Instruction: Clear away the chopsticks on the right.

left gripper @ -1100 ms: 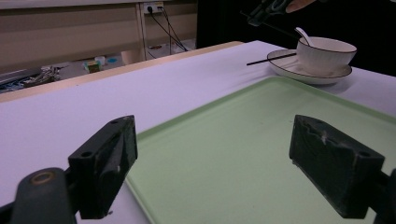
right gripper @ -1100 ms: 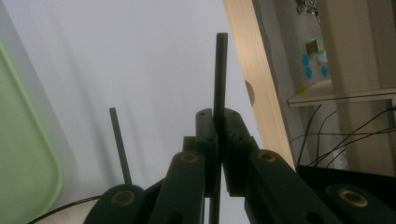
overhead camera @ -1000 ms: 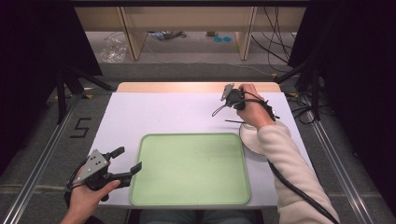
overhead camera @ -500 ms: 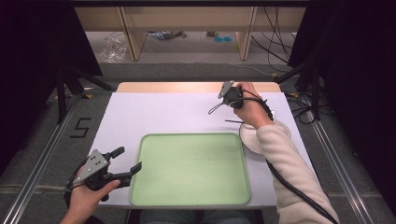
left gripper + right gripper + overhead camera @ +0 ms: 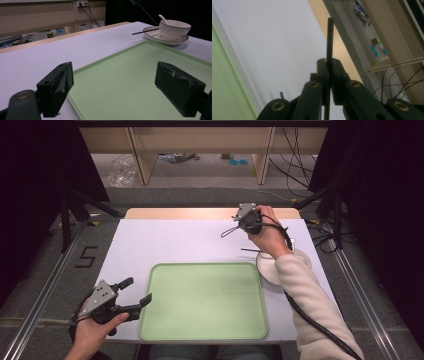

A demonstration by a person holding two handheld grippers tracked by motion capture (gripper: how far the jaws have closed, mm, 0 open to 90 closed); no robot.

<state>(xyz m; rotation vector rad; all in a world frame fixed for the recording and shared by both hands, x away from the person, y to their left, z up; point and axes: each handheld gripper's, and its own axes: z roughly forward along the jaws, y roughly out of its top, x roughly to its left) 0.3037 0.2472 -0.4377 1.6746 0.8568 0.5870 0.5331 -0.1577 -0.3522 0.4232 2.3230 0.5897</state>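
On white table (image 5: 175, 242), green tray (image 5: 205, 302).

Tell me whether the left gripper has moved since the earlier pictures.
No. In the high view the left gripper sits at the same spot beside the left edge of the green tray, jaws open, as in both earlier pictures.

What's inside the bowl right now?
A white spoon leans in the bowl, its handle rising over the far rim. The bowl sits on a plate. The bowl's wall hides its bottom, so any contents can't be seen.
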